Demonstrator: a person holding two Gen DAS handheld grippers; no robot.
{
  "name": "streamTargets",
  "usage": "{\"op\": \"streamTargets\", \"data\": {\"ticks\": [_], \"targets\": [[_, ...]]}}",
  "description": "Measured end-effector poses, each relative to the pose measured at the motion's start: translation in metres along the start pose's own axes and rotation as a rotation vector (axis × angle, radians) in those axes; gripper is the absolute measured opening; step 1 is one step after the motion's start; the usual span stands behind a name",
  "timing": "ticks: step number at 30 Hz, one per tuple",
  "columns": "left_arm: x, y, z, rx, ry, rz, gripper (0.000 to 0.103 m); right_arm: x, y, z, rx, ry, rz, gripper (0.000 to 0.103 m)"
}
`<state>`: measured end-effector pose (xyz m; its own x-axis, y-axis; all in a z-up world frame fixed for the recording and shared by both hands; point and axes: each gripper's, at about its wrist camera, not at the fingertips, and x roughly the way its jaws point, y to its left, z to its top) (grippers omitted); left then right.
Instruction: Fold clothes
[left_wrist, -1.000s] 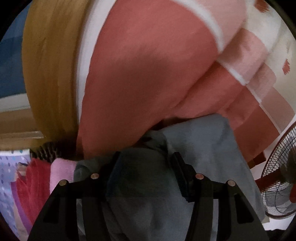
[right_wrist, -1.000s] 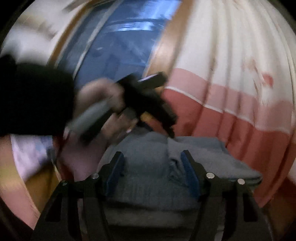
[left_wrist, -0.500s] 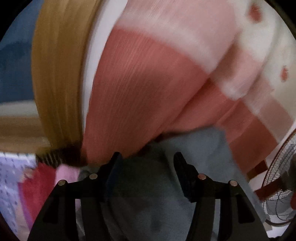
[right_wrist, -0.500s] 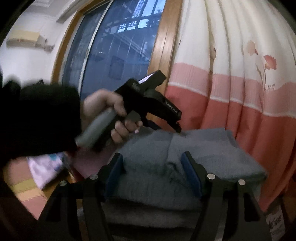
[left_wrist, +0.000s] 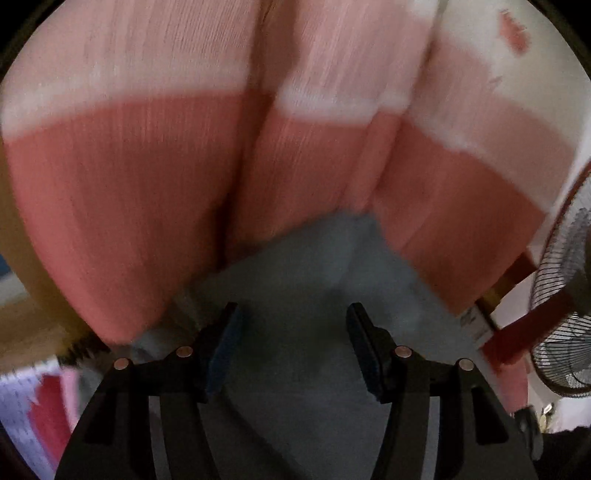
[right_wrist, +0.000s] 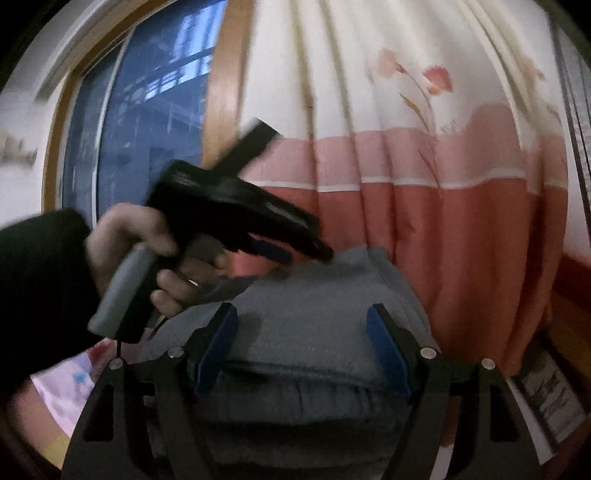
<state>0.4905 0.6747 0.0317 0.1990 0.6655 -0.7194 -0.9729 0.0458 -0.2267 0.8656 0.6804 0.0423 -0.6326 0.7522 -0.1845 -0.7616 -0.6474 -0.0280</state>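
— Sweater first: where do we see the grey folded garment (right_wrist: 314, 354) against our fingers?

— In the right wrist view it lies as a thick folded stack straight ahead, its near edge between the two blue-padded fingers (right_wrist: 216, 347) of our right gripper (right_wrist: 301, 345). The fingers stand spread apart, one at each side of the stack, and we cannot tell whether the pads touch the cloth.

— And the other one?

— The left gripper (left_wrist: 293, 345) looks down on the same grey cloth (left_wrist: 314, 280); it fills the gap between the fingers (left_wrist: 365, 347) and runs on past their tips. Those fingers are released too — wide apart, nothing pinched.

— Do we see it from outside?

— Yes. In the right wrist view our left hand (right_wrist: 147, 254), in a dark sleeve (right_wrist: 40, 280), holds the black tool by its grey handle, with its fingertips down at the far left corner of the stack. That part is blurred.

— What lies behind?

— A curtain (right_wrist: 424, 166), cream above and salmon below, hangs just behind the garment, with a window (right_wrist: 147, 110) to its left. A fan (left_wrist: 565, 325) shows at the right edge of the left wrist view.
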Motion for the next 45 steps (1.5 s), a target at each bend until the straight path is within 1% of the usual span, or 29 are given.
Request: {"op": "streamTargets", "data": {"ticks": [1, 3, 5, 7, 8, 9, 10, 11, 12, 13, 16, 20, 21, 22, 24, 25, 28, 30, 32, 35, 36, 37, 38, 40, 41, 42, 44, 45], "targets": [[0.003, 0.006, -0.005, -0.014, 0.005, -0.007, 0.059, 0.002, 0.003, -0.003, -0.016, 0.013, 0.01, 0.074], [0.0, 0.012, -0.009, -0.035, -0.004, -0.022, 0.059, 0.007, -0.001, -0.01, 0.014, 0.038, 0.044, 0.074], [-0.005, 0.013, -0.009, -0.037, -0.002, -0.026, 0.059, 0.005, -0.004, -0.014, 0.025, 0.037, 0.054, 0.074], [-0.013, 0.012, -0.009, -0.05, 0.0, -0.025, 0.059, 0.001, -0.002, -0.015, 0.008, 0.031, 0.047, 0.074], [-0.019, 0.011, -0.007, -0.065, -0.001, -0.037, 0.059, -0.001, -0.001, -0.014, 0.005, 0.026, 0.047, 0.074], [-0.026, 0.011, -0.004, -0.081, -0.006, -0.067, 0.059, -0.002, 0.0, -0.011, 0.002, 0.022, 0.049, 0.074], [-0.033, 0.008, 0.0, -0.081, -0.015, -0.091, 0.059, -0.003, -0.001, -0.007, 0.0, 0.019, 0.051, 0.074], [-0.039, 0.002, 0.005, -0.057, -0.024, -0.095, 0.059, -0.005, -0.002, -0.004, -0.002, 0.016, 0.054, 0.074], [-0.042, -0.005, 0.009, -0.018, -0.027, -0.076, 0.059, -0.008, -0.004, 0.002, -0.002, 0.01, 0.053, 0.074], [-0.041, -0.01, 0.012, 0.014, -0.02, -0.062, 0.059, -0.013, -0.004, 0.009, 0.001, -0.006, 0.052, 0.074], [-0.021, -0.016, 0.015, 0.071, 0.055, -0.038, 0.059, -0.022, -0.004, 0.024, 0.011, -0.052, 0.046, 0.075], [0.006, -0.024, 0.018, 0.146, 0.155, -0.006, 0.059, -0.002, 0.002, 0.006, 0.005, 0.022, 0.033, 0.076], [0.011, -0.024, 0.019, 0.154, 0.172, -0.003, 0.059, 0.0, 0.004, 0.0, -0.008, 0.037, 0.031, 0.079], [0.012, -0.02, 0.018, 0.145, 0.177, -0.007, 0.059, -0.001, 0.007, -0.005, -0.027, 0.047, 0.02, 0.079], [0.015, -0.015, 0.018, 0.131, 0.189, -0.012, 0.059, -0.004, -0.001, -0.009, 0.035, 0.054, 0.044, 0.079], [0.016, -0.014, 0.017, 0.131, 0.196, -0.005, 0.059, -0.004, -0.005, -0.009, 0.061, 0.06, 0.054, 0.08], [0.017, -0.016, 0.011, 0.164, 0.208, 0.036, 0.06, 0.001, -0.004, -0.01, 0.083, 0.076, 0.064, 0.08], [0.011, -0.017, 0.006, 0.18, 0.189, 0.049, 0.06, 0.0, -0.001, -0.011, 0.078, 0.076, 0.062, 0.08], [-0.007, -0.012, 0.0, 0.16, 0.14, 0.062, 0.06, -0.005, 0.0, -0.012, 0.063, 0.07, 0.062, 0.08], [-0.057, 0.0, -0.017, 0.068, -0.007, 0.166, 0.06, -0.016, 0.001, -0.001, 0.03, 0.075, 0.07, 0.079], [-0.074, 0.004, -0.023, 0.037, -0.056, 0.2, 0.067, -0.02, 0.0, 0.006, 0.026, 0.086, 0.072, 0.08], [-0.092, 0.007, -0.031, 0.014, -0.107, 0.256, 0.076, -0.024, 0.0, 0.013, 0.022, 0.096, 0.074, 0.08], [-0.111, 0.008, -0.043, 0.009, -0.154, 0.333, 0.077, -0.03, -0.002, 0.022, 0.033, 0.101, 0.069, 0.081], [-0.141, 0.008, -0.068, 0.016, -0.221, 0.44, 0.077, -0.041, -0.005, 0.04, 0.067, 0.107, 0.052, 0.082], [-0.149, 0.009, -0.078, 0.015, -0.23, 0.464, 0.077, -0.046, -0.007, 0.049, 0.083, 0.108, 0.041, 0.082], [-0.151, 0.008, -0.086, 0.006, -0.233, 0.471, 0.077, -0.051, -0.009, 0.057, 0.097, 0.11, 0.033, 0.082], [-0.154, 0.007, -0.094, -0.011, -0.233, 0.463, 0.077, -0.058, -0.012, 0.071, 0.134, 0.128, 0.009, 0.083], [-0.152, 0.007, -0.097, -0.002, -0.23, 0.454, 0.077, -0.061, -0.013, 0.076, 0.154, 0.139, -0.008, 0.083]]}}
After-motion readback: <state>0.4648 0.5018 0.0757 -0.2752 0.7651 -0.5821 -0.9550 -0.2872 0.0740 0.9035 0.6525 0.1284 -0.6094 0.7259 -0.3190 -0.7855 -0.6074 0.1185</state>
